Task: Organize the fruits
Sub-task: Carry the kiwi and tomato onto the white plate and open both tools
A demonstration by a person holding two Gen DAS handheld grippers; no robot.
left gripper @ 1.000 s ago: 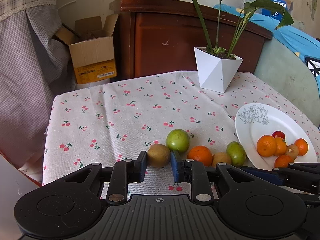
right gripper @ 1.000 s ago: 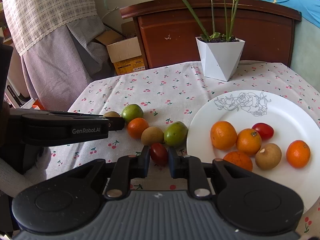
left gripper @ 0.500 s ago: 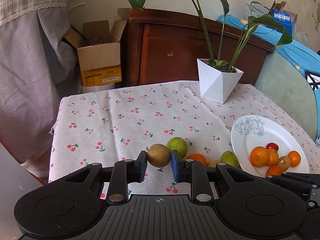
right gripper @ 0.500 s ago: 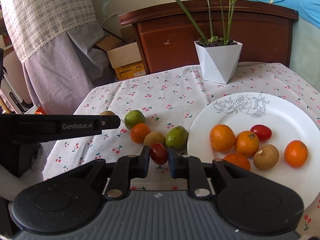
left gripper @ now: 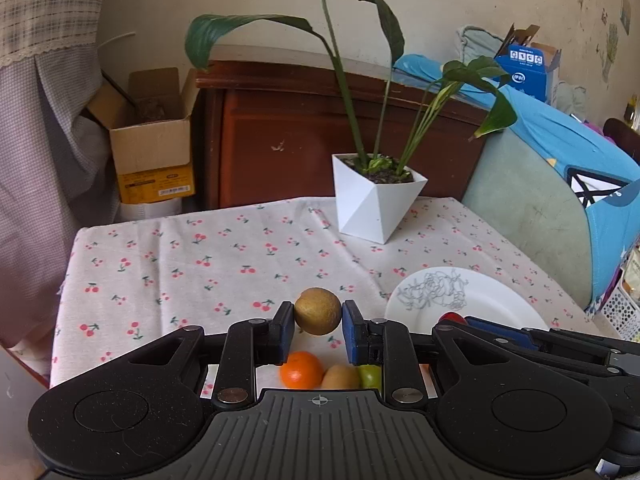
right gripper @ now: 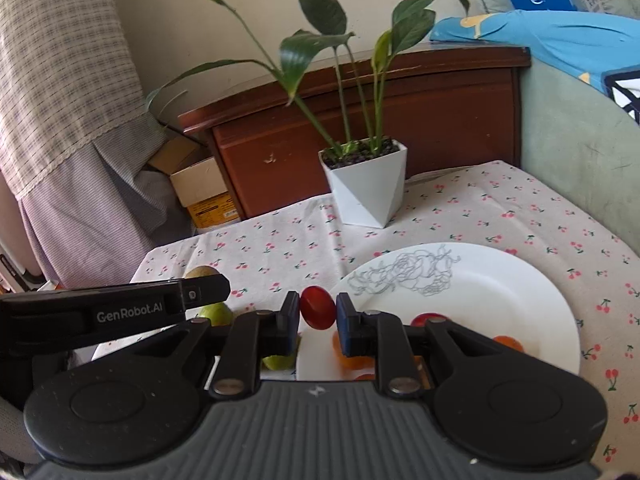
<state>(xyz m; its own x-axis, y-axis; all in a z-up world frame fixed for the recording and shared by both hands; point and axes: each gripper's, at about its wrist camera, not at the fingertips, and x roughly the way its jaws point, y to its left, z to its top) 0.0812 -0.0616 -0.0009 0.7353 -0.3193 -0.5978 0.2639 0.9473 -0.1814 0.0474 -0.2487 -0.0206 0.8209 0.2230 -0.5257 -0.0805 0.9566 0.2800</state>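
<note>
My left gripper (left gripper: 318, 320) is shut on a brown round fruit (left gripper: 318, 311) and holds it above the cherry-print tablecloth. Below it lie an orange (left gripper: 301, 369), a brown fruit (left gripper: 340, 377) and a green fruit (left gripper: 370, 376). My right gripper (right gripper: 318, 314) is shut on a small red tomato (right gripper: 317, 307), held above the left rim of the white plate (right gripper: 500, 292). On the plate, a red fruit (right gripper: 428, 319) and oranges (right gripper: 507, 343) are partly hidden by the gripper. The left gripper shows at the left of the right wrist view (right gripper: 192, 294).
A white faceted pot with a leafy plant (left gripper: 376, 204) stands at the back of the table. A wooden cabinet (left gripper: 280, 140) and a cardboard box (left gripper: 154, 156) are behind the table. A green chair with blue cloth (left gripper: 540, 208) stands to the right.
Both grippers have risen with their fruits. The loose fruits and the plate's fruits now sit lower in view, partly behind the gripper bodies.
</note>
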